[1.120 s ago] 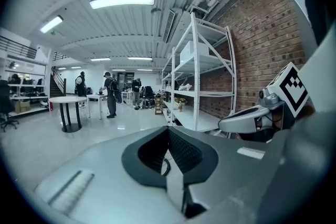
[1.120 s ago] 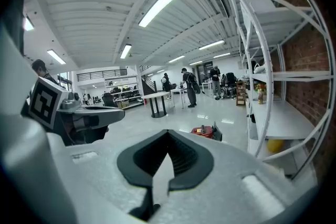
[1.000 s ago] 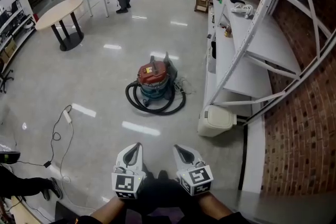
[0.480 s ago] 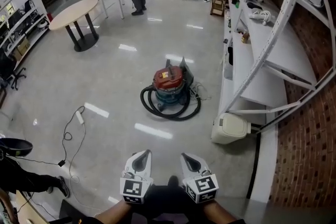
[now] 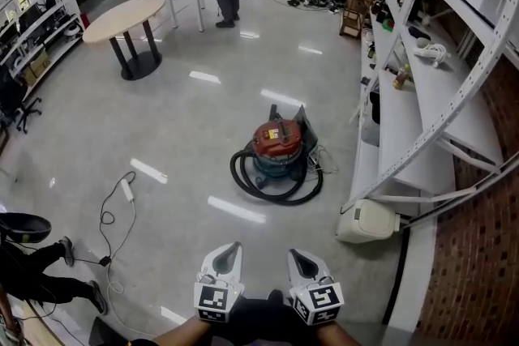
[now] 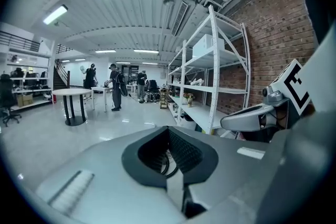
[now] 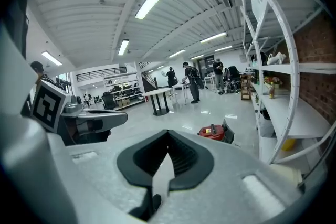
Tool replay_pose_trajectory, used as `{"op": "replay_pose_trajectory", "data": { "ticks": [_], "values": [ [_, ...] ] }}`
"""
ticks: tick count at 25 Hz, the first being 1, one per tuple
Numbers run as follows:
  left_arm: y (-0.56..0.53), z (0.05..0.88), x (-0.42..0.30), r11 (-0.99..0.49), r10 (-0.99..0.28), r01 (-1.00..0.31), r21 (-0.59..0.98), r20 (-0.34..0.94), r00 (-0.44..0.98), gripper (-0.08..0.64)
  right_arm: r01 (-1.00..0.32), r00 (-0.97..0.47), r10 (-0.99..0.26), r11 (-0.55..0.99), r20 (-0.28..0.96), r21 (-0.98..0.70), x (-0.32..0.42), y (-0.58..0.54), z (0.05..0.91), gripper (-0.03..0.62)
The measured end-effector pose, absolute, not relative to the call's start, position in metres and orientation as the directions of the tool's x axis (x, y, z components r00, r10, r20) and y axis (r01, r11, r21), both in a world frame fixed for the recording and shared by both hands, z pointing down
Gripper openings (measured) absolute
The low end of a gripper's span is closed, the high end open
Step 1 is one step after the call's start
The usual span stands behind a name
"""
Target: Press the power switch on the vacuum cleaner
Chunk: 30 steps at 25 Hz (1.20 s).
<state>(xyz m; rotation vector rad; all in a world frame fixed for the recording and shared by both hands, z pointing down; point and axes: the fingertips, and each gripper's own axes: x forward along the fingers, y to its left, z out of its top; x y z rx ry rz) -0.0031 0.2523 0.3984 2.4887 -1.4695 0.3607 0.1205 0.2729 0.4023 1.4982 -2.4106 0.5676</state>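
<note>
Left gripper point(image 5: 229, 249) and right gripper point(image 5: 298, 255) jaws pressed together, empty. Red vacuum cleaner point(image 5: 277, 143) well ahead on floor

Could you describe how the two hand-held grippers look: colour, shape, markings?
Both the left gripper and the right gripper have pale grey, smooth, tapering jaws with black ribbed inner pads. Each carries a white cube printed with black square markers. No sleeves or cables show.
</note>
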Motion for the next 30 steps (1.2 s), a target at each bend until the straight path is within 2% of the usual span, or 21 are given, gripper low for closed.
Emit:
{"op": "replay_pose_trajectory", "data": {
  "ticks": [20,30],
  "values": [
    [0.089,0.362,-0.136,-0.531,-0.811,-0.843,0.09,0.235,0.536,0.015,-0.943,-0.333,-0.85,0.298,0.408,-0.148,-0.003,0.114,0.376,-0.008],
    [0.047,0.356,-0.168,-0.508,-0.83,-0.854,0.107,0.202,0.519,0.015,-0.948,-0.316,-0.857,0.294,0.407,-0.118,-0.022,0.067,0.366,-0.008]
  ]
}}
